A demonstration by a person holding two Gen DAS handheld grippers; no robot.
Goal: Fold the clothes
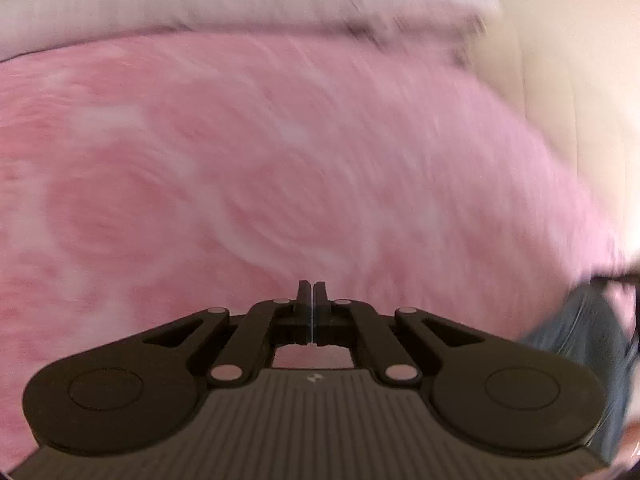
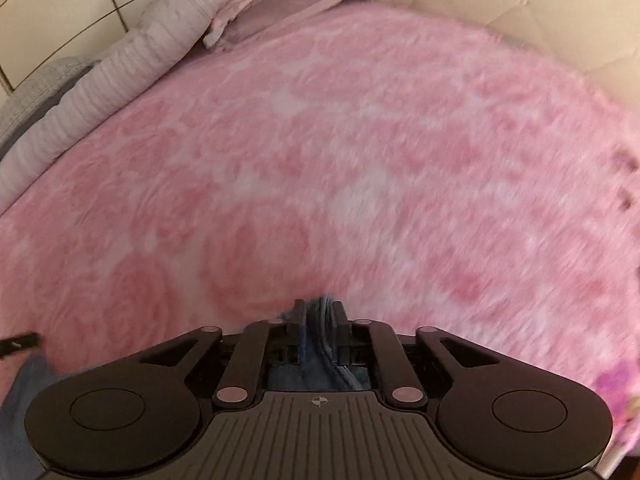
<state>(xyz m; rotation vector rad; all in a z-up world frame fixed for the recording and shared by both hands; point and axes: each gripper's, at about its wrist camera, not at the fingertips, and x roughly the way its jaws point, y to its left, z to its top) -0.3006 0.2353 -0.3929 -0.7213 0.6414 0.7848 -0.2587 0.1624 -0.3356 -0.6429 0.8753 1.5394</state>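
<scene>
My right gripper [image 2: 319, 307] is shut on a bunched fold of blue denim garment [image 2: 320, 360], held over the pink fluffy blanket [image 2: 320, 160]. More of the denim shows at the lower left of the right wrist view [image 2: 24, 392]. My left gripper [image 1: 311, 288] is shut with nothing between its fingers, above the same pink blanket [image 1: 240, 160]. The denim garment appears at the right edge of the left wrist view [image 1: 580, 340], beside the gripper. The left wrist view is motion-blurred.
A pale ribbed quilt [image 2: 100, 92] and a folded pink cloth [image 2: 280, 0] lie along the blanket's far left edge. A cream padded headboard [image 2: 540, 12] stands at the back right. A tiled wall [image 2: 52, 12] is at far left.
</scene>
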